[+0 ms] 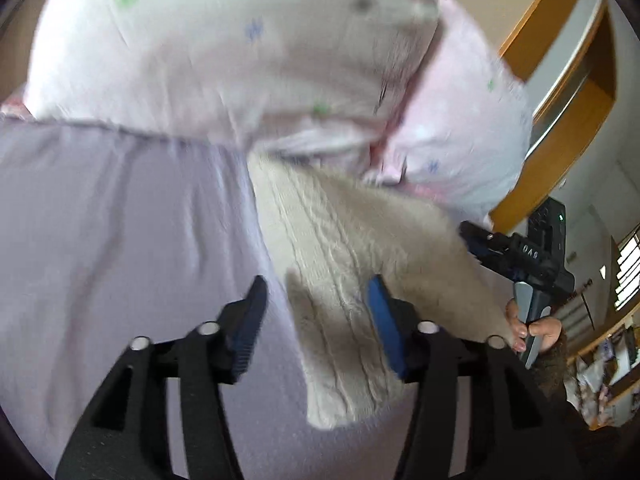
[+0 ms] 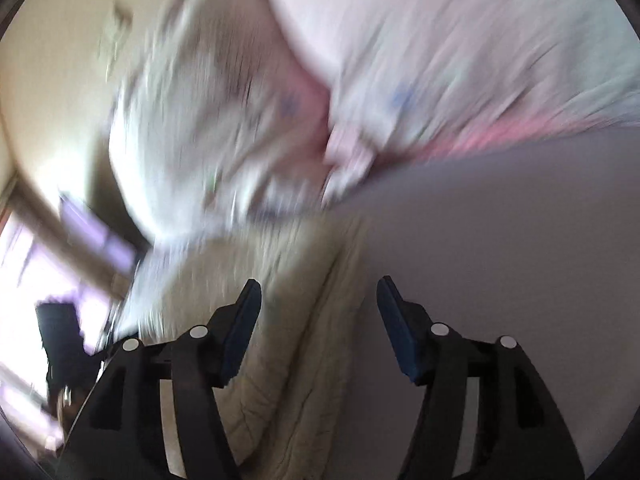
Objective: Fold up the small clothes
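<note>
A cream cable-knit garment [image 1: 340,264] lies on the lilac bedsheet [image 1: 120,220]. My left gripper [image 1: 318,300] is open just above its near part, one finger on each side of a fold. The right gripper [image 1: 480,242] shows at the garment's right edge in the left wrist view, held by a hand; its jaws cannot be read there. In the blurred right wrist view the right gripper [image 2: 318,300] is open and empty, with the cream garment [image 2: 280,320] under its left finger.
Pale pink pillows with small flower prints [image 1: 240,60] lie behind the garment, also in the right wrist view [image 2: 440,60]. A wooden frame [image 1: 560,120] and a window [image 1: 628,272] are at the right.
</note>
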